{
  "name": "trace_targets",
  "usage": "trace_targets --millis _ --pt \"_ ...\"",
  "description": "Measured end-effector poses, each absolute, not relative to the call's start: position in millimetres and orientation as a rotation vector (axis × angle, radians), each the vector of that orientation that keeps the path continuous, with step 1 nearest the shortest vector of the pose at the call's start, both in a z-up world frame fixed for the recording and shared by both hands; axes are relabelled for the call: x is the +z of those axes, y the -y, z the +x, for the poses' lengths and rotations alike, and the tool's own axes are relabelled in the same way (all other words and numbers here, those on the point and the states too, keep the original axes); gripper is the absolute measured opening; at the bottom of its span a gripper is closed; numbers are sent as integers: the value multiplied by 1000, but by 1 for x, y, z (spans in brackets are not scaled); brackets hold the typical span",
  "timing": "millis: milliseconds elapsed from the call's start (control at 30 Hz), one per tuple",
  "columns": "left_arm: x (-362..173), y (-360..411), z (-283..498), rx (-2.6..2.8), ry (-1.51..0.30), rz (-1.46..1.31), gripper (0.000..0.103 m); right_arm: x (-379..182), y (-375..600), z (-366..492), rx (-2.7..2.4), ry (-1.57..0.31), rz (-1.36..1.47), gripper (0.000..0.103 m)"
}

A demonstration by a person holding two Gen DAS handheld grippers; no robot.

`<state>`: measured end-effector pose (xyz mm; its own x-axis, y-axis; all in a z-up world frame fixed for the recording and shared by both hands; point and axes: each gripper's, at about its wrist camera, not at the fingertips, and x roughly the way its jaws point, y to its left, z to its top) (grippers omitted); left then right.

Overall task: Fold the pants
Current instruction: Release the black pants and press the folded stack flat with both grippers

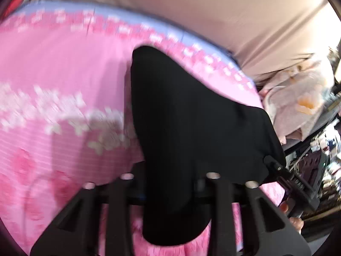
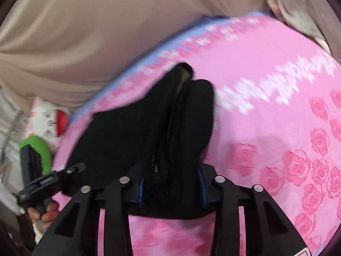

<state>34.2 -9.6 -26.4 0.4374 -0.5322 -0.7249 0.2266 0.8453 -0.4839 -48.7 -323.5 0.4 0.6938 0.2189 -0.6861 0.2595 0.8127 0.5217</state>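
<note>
In the left wrist view, the pink rose-patterned bedspread (image 1: 53, 68) fills the field from nine o'clock through the centre, its lilac border curving along the top toward two o'clock, with a beige sheet (image 1: 213, 6) beyond it. The black pants (image 1: 181, 128) hang from the centre down to six o'clock, draped over the left gripper (image 1: 170, 194), whose jaws are closed on the cloth, the fingertips buried in it. At four o'clock the right gripper's tip (image 1: 275, 166) bites the pants' far corner, and bare fingers (image 1: 295, 221) of the person show below it. A pale heap of cloth (image 1: 298, 102) lies at three o'clock.

In the right wrist view, at eight o'clock sits the left gripper (image 2: 72, 170) with its green-topped body, touching the pants' edge, a hand (image 2: 44, 213) beneath it. The pants (image 2: 149, 128) bunch from the centre to six o'clock, lifted in folds over the bedspread (image 2: 277, 117). The right gripper (image 2: 171, 189) clamps a thick bundle between blue-edged pads (image 2: 140, 189). Roses crowd the bedspread at four o'clock.
</note>
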Motion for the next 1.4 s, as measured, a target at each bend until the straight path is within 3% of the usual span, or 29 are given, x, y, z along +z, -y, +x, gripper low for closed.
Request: trace_targets --millis 133,167,200,233,267,333,433,533,700,767,800,833,900,1067,1133,1233,1400 --pt "5 -26 6 -460 -999 -316 23 29 291 -65 87 -811 586 36" --pt "4 -38 -3 -439 -1013 -308 28 21 286 -66 99 -841 586 38" --pt "-2 -44 -7 -422 -1039 -302 33 11 282 -66 99 -874 582 44" --pt "-16 -50 -12 -400 -1083 -290 39 -6 275 -66 81 -928 553 57" --pt "-26 -54 -14 -376 -1103 -285 46 -26 271 -66 9 -998 494 61" --pt "-31 -66 -23 -342 -1081 -311 53 -28 278 -72 20 -953 586 62" --pt "-6 -68 -38 -255 -974 -224 54 9 283 -75 -37 -869 550 64" --pt "23 -51 -44 -202 -843 -113 69 44 278 -57 -75 -800 418 66" --pt "34 -22 -42 -244 -807 -68 78 27 275 20 -48 -870 357 71" --pt "33 -13 -43 -253 -815 -52 82 6 277 40 -37 -932 378 68" --pt "31 -10 -45 -254 -818 -44 82 -3 276 48 -28 -948 402 44" --pt "30 -9 -46 -252 -821 -38 82 -5 272 52 -10 -957 401 28" --pt "28 -8 -48 -249 -824 -23 82 12 260 43 2 -910 330 22" --pt "26 -3 -47 -265 -831 -20 86 68 266 2 33 -772 339 20" --pt "22 3 -45 -273 -832 -15 90 57 278 0 -17 -797 335 23" --pt "5 20 -35 -288 -872 13 90 -2 297 14 -91 -975 347 28" --pt "-10 20 -32 -230 -896 42 90 22 314 -50 -72 -798 535 31"
